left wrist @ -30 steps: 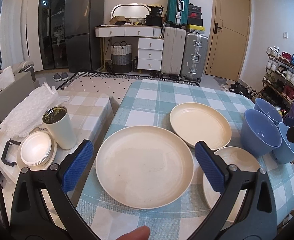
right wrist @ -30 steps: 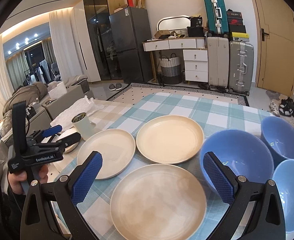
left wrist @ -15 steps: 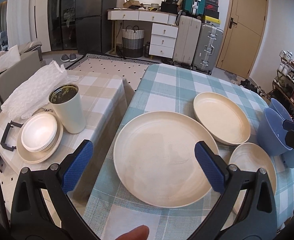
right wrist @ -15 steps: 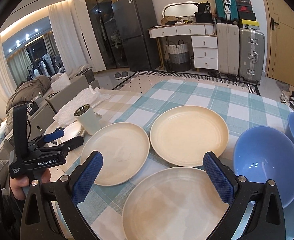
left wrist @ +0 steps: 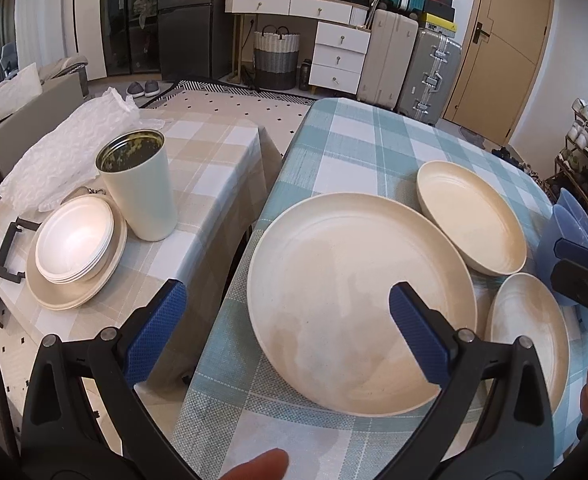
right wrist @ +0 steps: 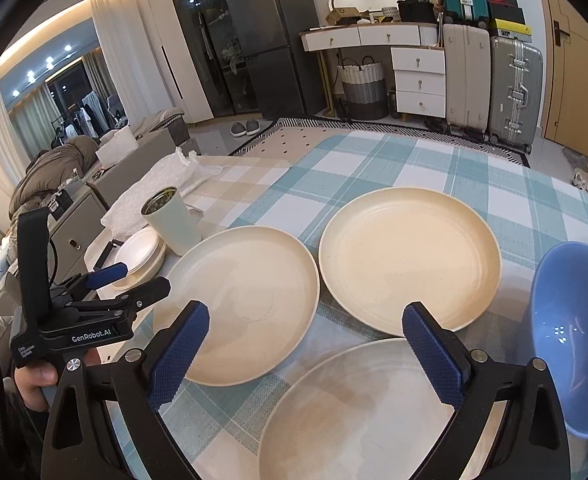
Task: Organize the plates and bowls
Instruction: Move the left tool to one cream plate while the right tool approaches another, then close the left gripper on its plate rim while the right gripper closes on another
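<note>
Three cream plates lie on the teal checked tablecloth: a left plate, a far plate and a near plate. A blue bowl stands at the right; its edge shows in the left wrist view. My left gripper is open and empty, its right finger over the left plate's near side. My right gripper is open and empty above the near plate. The left gripper also shows in the right wrist view.
A lower side table with a beige checked cloth stands to the left. It holds a stack of white dishes on a cream plate, a pale tumbler and bubble wrap. A gap separates the two tables.
Both grippers have moved left and lower toward the table. The left gripper now straddles the left plate's near left edge. More of the blue bowls have slid out of both views.
</note>
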